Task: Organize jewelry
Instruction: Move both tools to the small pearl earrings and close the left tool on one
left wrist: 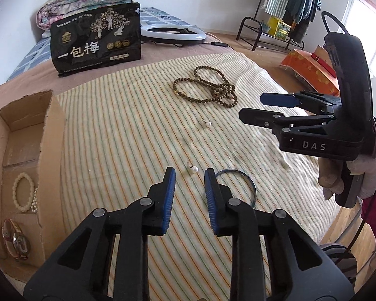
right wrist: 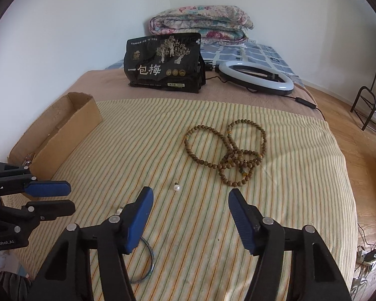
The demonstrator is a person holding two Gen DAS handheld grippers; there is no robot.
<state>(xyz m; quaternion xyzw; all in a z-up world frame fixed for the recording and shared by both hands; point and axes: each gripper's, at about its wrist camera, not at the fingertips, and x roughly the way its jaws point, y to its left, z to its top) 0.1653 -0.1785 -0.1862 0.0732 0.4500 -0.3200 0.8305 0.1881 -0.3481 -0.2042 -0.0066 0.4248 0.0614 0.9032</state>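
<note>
On the striped cloth point(left wrist: 127, 130) lie a brown bead necklace point(left wrist: 208, 87) point(right wrist: 228, 150), two pearl earrings point(left wrist: 208, 123) point(left wrist: 193, 168) point(right wrist: 177, 187) and a thin bangle point(left wrist: 248, 183) point(right wrist: 150, 255). My left gripper point(left wrist: 190, 175) is open, just short of the near pearl earring. My right gripper point(right wrist: 190, 195) is open and empty above the cloth; it shows in the left wrist view point(left wrist: 253, 107). The cardboard box point(left wrist: 50, 135) point(right wrist: 70, 125) at the left holds a white bead bracelet point(left wrist: 22, 194) and a watch point(left wrist: 13, 238).
A black snack bag point(left wrist: 97, 40) point(right wrist: 163, 62) stands behind the cloth, with a ring light point(left wrist: 173, 33) point(right wrist: 258, 77) and folded quilt point(right wrist: 200, 23) beyond. A clothes rack point(left wrist: 288, 7) stands on the floor at the right. The bed edge drops off at right.
</note>
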